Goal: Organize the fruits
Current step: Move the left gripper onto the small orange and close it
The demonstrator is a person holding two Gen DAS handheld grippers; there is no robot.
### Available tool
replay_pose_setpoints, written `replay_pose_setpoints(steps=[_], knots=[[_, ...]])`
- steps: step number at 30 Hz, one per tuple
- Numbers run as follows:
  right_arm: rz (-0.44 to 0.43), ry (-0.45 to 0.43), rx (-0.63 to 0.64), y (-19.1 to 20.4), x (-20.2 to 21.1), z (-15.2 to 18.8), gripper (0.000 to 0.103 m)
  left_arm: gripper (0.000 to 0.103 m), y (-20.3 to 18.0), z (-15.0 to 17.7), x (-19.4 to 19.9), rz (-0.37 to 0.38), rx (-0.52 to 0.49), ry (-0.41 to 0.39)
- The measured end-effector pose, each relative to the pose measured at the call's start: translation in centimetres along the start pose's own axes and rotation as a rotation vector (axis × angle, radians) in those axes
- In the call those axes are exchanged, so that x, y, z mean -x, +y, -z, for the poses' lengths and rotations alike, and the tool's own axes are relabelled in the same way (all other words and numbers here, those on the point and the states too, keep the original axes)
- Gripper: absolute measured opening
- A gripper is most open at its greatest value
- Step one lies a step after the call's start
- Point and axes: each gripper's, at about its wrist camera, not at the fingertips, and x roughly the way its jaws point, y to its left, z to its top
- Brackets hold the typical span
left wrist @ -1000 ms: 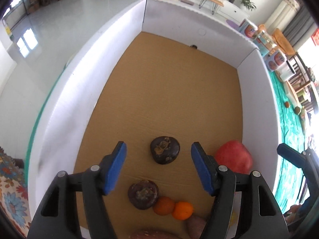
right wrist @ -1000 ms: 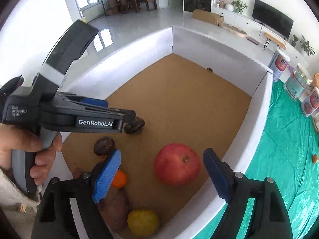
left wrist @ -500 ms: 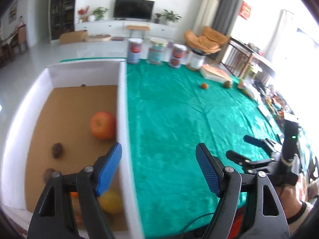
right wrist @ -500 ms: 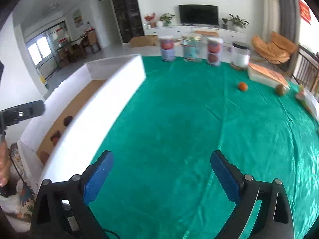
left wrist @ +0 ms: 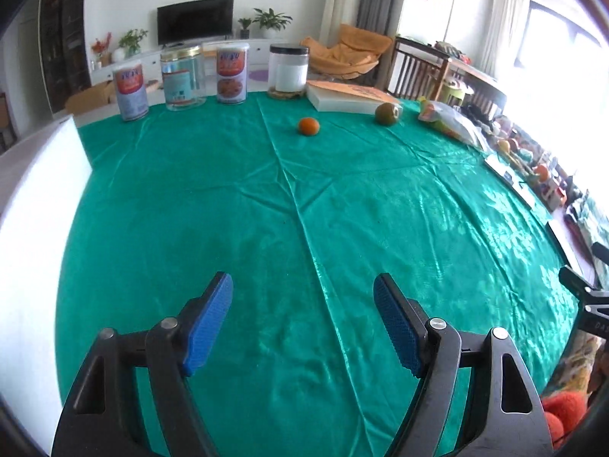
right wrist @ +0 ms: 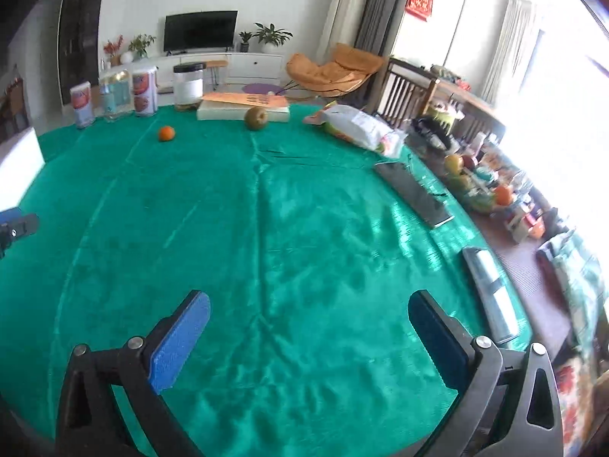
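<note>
A: Both hand-held grippers are over the open green table (left wrist: 342,198) now. The left hand-held gripper (left wrist: 302,323) stands fairly wide with nothing between its blue pads, and the right hand-held gripper (right wrist: 308,337) has just been opening to its widest, also with nothing in it.

B: And the fruit left to collect?

A: Far across the cloth. A small orange fruit (left wrist: 308,126) sits alone near the far edge, with a greenish-brown fruit (left wrist: 386,114) to its right, just in front of the flat white box (left wrist: 342,97). The white bin wall (left wrist: 34,228) is at the left edge.

B: Best approach, in your judgement?

A: Take one fruit per gripper. Come in low and centred, straddle the fruit with the pads, and close gently so it doesn't roll away on that slick cloth.

B: Any orientation to worry about?

A: The orange one looks round, so there's no long axis to line up with. The greenish one seems slightly taller than wide and sits upright, though it's too small to be sure.
</note>
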Motion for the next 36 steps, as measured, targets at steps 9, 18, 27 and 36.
replay_pose_setpoints(steps=[9, 18, 27, 36], knots=[[-0.332, 0.062, -0.187, 2.7, -6.7, -1.0, 0.103, 0.079, -1.0, 0.7, -4.7, -0.040, -0.064, 0.040], [-0.346, 0.050, -0.197, 5.3, -9.6, -1.6, 0.103, 0.083, -0.4, 0.8, -5.9, -0.037, -0.054, 0.056], [-0.311, 0.055, -0.191, 5.5, -9.7, -1.7, 0.103, 0.086, -1.7, -2.2, -7.3, -0.011, -0.056, 0.063], [-0.373, 0.079, -0.221, 5.0, -10.4, -1.6, 0.103, 0.086, -1.6, -13.5, -15.8, -0.005, -0.005, 0.033]])
